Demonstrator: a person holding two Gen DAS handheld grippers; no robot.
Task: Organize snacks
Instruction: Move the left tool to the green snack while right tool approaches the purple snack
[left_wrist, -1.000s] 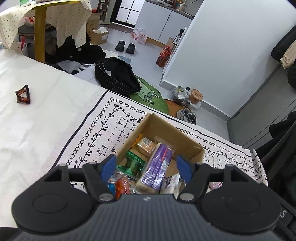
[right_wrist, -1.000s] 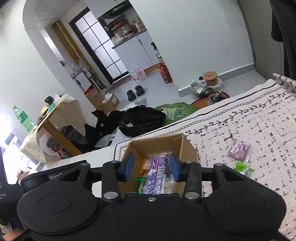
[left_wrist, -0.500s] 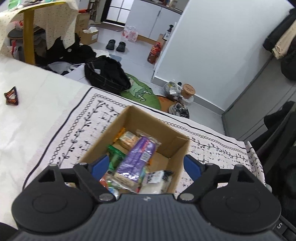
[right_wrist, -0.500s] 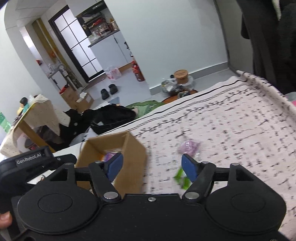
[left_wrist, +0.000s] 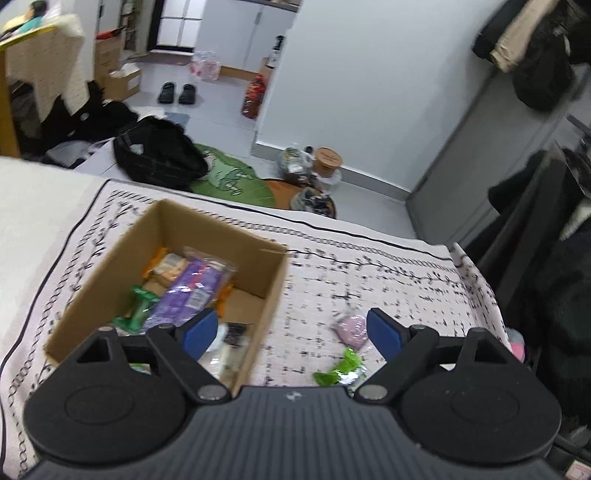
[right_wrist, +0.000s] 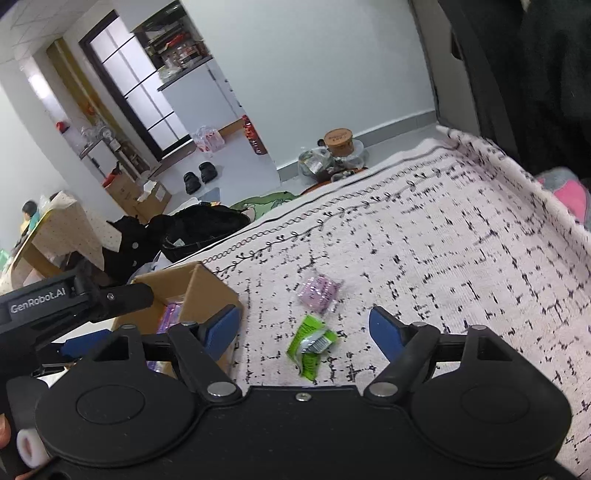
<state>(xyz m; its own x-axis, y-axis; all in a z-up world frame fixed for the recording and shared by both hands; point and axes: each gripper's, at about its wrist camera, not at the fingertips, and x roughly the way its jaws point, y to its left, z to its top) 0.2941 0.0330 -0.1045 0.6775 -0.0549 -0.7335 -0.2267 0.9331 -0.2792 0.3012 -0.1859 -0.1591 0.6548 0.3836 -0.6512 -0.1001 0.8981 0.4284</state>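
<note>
Right gripper, jaws spread and empty, is hovering directly over the green snack packet, whose long axis is running diagonally; left gripper, also spread, is sitting farther off.

You see even, soft indoor light with faint shadows. Motion blur smears the cloth pattern. Fisheye distortion bends walls and edges in both views.

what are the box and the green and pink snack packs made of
Box: brown corrugated cardboard, matte, with raw cut edges. Green pack: likely thin plastic film, crinkled, with a shiny silvery patch. Pink pack: seemingly soft plastic wrap; blur hides its finish.
</note>
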